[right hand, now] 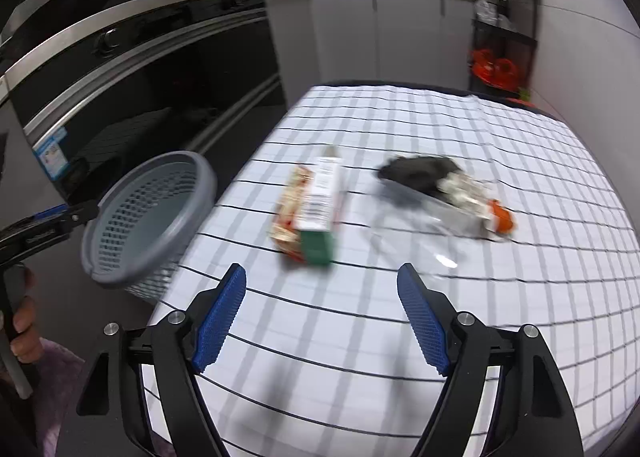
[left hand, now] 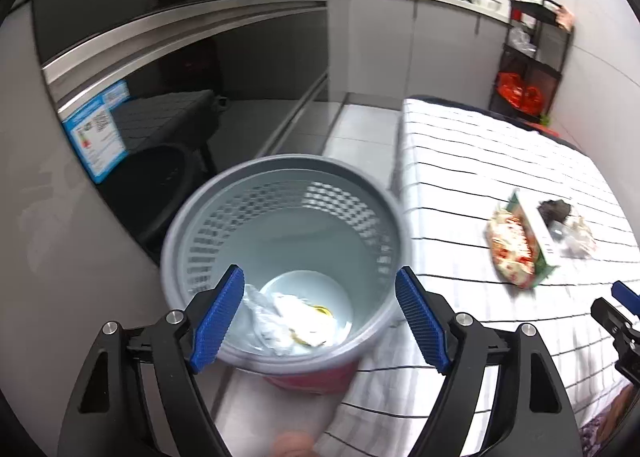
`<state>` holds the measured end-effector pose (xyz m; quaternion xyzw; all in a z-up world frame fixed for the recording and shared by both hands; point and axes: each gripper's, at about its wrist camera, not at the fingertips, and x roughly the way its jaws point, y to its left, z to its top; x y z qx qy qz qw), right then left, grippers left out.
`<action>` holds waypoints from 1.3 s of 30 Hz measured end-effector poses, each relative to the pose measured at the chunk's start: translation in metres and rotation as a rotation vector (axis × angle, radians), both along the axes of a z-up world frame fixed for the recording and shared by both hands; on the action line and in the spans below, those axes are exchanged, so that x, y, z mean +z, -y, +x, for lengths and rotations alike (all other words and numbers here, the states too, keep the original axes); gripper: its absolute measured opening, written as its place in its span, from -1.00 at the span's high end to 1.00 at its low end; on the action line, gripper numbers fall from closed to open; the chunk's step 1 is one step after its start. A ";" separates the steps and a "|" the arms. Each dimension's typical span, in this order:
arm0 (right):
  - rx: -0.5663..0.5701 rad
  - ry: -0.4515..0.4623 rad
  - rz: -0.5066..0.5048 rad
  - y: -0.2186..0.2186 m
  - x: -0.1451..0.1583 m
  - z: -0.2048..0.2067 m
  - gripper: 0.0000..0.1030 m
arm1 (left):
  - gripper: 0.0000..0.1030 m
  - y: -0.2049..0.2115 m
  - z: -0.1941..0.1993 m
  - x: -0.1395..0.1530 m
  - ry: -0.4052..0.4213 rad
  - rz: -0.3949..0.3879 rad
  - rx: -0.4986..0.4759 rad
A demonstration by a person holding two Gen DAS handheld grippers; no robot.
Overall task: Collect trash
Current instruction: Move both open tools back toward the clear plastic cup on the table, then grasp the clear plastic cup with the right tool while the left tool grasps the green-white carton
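Both tools are empty right now: the left hand-held gripper (left hand: 320, 321) hangs over the grey basket (left hand: 208, 213) with its jaws spread and nothing between them, and the right hand-held gripper (right hand: 322, 317) is just as wide above the checked cloth on the bench (right hand: 440, 357). The basket is a round plastic tub with a smooth rim and latticed walls; some crumpled white paper (left hand: 288, 321) already lies in the bottom. It sits at the bench's left edge, which looks like the weak spot: a nudge from either tool could tip it to the floor. The remaining trash lies near mid-bench: a green-and-white carton (right hand: 320, 213) against a glossy red-and-white wrapper (right hand: 290, 209), then a dark crumpled lump (right hand: 416, 171) touching a clear, crinkly bottle with an orange cap (right hand: 472, 209). The slick wrapper or thin bottle could squirt from ribbed pads, and the loose cloth may bunch if a jaw drags it.
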<state>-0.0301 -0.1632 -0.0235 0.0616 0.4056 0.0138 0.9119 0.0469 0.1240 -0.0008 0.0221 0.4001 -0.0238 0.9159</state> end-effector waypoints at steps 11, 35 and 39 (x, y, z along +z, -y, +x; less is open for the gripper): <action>-0.058 -0.041 0.001 0.065 -0.015 -0.007 -0.50 | -0.55 0.075 -0.008 -0.011 -0.001 -0.022 -0.101; 0.096 -0.081 0.069 0.095 -0.051 0.064 -0.52 | -0.57 0.139 0.003 -0.043 -0.011 0.001 -0.128; 0.113 -0.079 0.070 0.095 -0.053 0.069 -0.52 | -0.57 0.143 0.003 -0.044 -0.012 0.008 -0.137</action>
